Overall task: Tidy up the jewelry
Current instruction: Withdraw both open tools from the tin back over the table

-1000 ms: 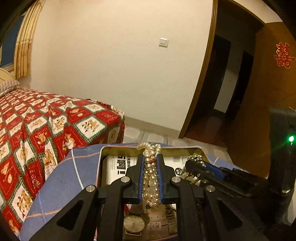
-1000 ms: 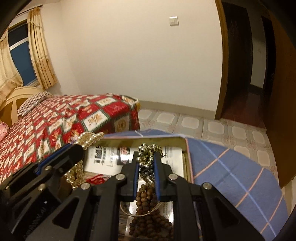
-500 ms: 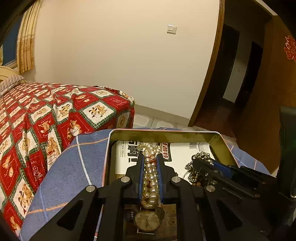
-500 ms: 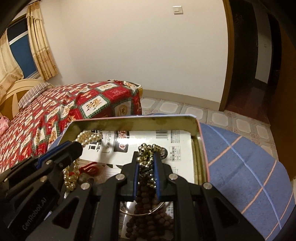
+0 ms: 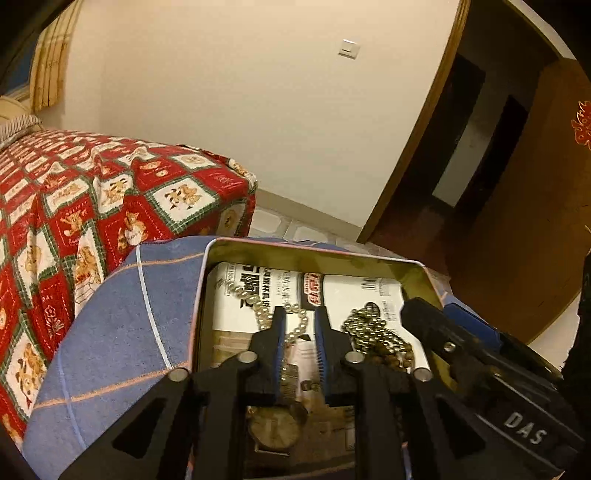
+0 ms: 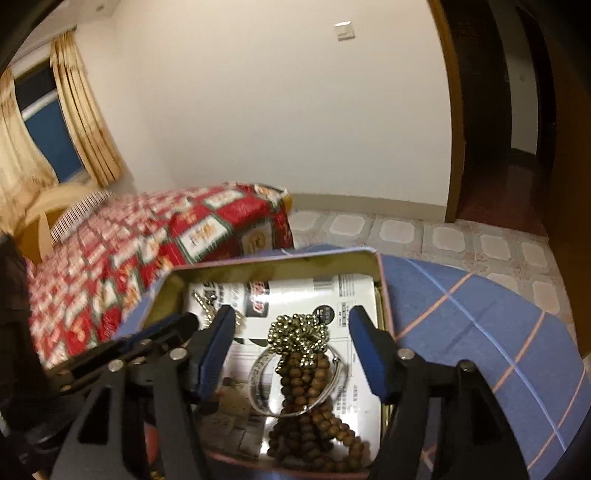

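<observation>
While both claws gape, beads (image 6: 299,334) lie in tin (image 6: 382,291).

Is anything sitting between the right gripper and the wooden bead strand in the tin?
Yes. A cluster of small shiny metal beads lies on the brown wooden bead strand's far end, between the right gripper's open fingers; nothing else covers it.

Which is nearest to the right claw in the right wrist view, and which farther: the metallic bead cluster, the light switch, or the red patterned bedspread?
1. The metallic bead cluster, in the tin between the right claw fingers, which have just been opening and do not press it.
2. The red patterned bedspread, beyond the tin to the left.
3. The light switch, high on the far wall.
</observation>
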`<state>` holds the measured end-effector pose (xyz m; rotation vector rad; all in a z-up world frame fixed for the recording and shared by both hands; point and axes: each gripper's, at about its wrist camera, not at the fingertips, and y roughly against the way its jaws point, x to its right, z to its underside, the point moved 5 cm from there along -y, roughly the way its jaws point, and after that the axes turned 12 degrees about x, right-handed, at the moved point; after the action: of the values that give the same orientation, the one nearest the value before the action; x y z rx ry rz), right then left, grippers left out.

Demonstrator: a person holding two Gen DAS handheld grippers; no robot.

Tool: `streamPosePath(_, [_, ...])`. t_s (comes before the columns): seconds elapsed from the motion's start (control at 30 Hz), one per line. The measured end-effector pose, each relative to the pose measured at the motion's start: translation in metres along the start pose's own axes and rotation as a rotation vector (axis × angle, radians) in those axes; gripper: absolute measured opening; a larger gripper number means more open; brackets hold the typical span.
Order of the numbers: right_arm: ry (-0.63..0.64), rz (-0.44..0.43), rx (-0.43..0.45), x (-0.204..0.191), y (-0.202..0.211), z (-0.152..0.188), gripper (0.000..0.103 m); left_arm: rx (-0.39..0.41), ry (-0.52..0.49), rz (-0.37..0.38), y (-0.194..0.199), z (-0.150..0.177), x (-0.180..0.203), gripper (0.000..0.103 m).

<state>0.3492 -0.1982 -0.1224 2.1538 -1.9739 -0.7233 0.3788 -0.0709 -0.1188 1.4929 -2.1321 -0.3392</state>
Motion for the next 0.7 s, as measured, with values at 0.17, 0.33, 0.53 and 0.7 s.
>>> streamPosePath(0.17, [-0.034, 0.034, 0.024, 0.007, 0.017, 0.000, 0.068, 0.078, -0.025, -0.027, 0.025, -0.008, 0.003, 0.059])
streamPosePath(0.33, [-0.051, 0.066, 0.007, 0.014, 0.029, 0.012, 0.069, 0.098, -0.039, -0.053, 0.047, -0.003, 0.003, 0.063])
streamPosePath(0.53, [-0.059, 0.079, -0.004, 0.015, 0.047, 0.028, 0.069, 0.067, -0.104, -0.117, 0.056, 0.016, 0.007, 0.063])
streamPosePath(0.7, [-0.045, 0.082, 0.008, 0.009, 0.061, 0.031, 0.069, 0.066, -0.112, -0.107, 0.069, 0.025, 0.012, 0.063])
